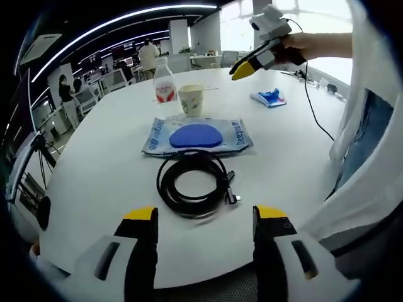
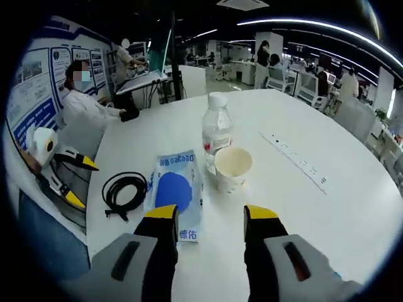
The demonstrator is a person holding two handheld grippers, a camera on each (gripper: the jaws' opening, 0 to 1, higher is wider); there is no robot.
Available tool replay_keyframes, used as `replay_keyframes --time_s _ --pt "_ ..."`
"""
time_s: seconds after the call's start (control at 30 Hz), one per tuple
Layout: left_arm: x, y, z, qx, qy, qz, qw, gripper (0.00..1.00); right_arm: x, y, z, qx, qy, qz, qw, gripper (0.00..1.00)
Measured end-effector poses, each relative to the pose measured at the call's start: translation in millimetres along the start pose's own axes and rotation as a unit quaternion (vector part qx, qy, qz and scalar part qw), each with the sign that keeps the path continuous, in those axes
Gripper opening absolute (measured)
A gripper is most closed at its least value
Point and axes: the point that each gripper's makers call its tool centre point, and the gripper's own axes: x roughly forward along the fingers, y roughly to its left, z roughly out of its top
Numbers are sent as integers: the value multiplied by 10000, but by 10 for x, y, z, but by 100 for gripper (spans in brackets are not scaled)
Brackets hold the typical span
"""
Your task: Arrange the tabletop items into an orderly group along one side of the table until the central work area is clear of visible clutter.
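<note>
Your left tongs (image 1: 204, 220) are wide open near the black cable (image 1: 195, 182). Your right tongs (image 2: 210, 217) are open too, by the paper cup (image 2: 232, 167).

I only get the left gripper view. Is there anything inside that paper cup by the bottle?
Observer: The right gripper view looks down into the paper cup, and it looks empty.
Operator: Is the other gripper holding something? I can't tell from here.
Observer: No. The right gripper has its jaws apart with nothing between them, and it hangs over the table just short of the cup.
</note>
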Motion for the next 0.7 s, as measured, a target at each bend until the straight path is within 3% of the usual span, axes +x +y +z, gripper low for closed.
replay_keyframes --time_s 0.2,0.5,0.7 --pt "-4 -4 16 12 -45 -4 10000 61 -252 47 -214 448 -90 -263 9986 41" --pt "-32 -56 59 86 -81 -49 9999 61 -622 -14 -461 1268 -332 -756 9885 40" --pt "-52 -64 89 102 -105 -30 9999 62 -781 24 -575 1537 -436 -931 9828 40"
